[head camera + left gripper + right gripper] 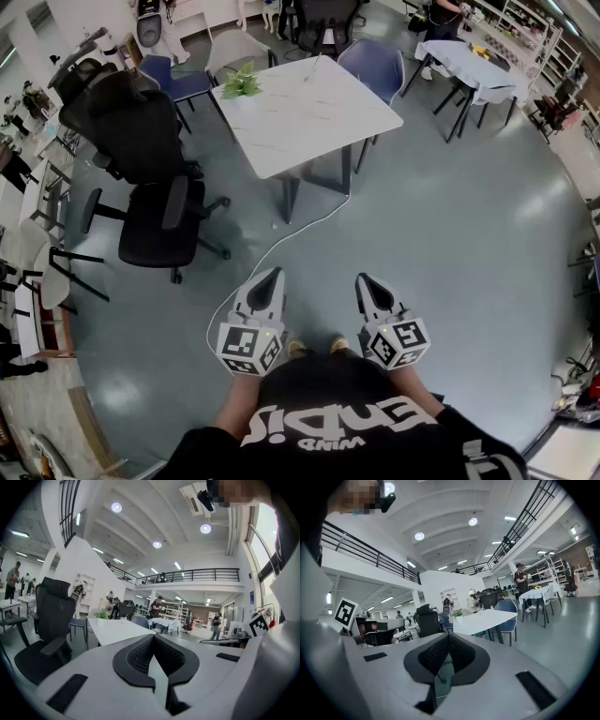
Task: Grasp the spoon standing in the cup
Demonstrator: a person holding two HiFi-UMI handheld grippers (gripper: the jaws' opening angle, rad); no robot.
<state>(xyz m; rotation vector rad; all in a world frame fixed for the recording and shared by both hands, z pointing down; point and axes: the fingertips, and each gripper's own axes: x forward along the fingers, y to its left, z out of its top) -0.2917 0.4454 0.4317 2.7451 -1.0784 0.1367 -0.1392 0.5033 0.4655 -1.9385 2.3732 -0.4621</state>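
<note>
A white marble-look table stands well ahead of me. On its far side a thin pale rod leans up from a small clear cup; it looks like the spoon, but it is too small to be sure. My left gripper and right gripper hang side by side over the grey floor, close to my body and far short of the table. Both point forward, nearly level. In the left gripper view the left gripper has its jaws closed, with nothing between them. The right gripper looks the same.
A potted plant sits at the table's far left corner. Black office chairs stand to the left, blue chairs behind the table. A white cable runs across the floor from the table toward me. People stand by a far table.
</note>
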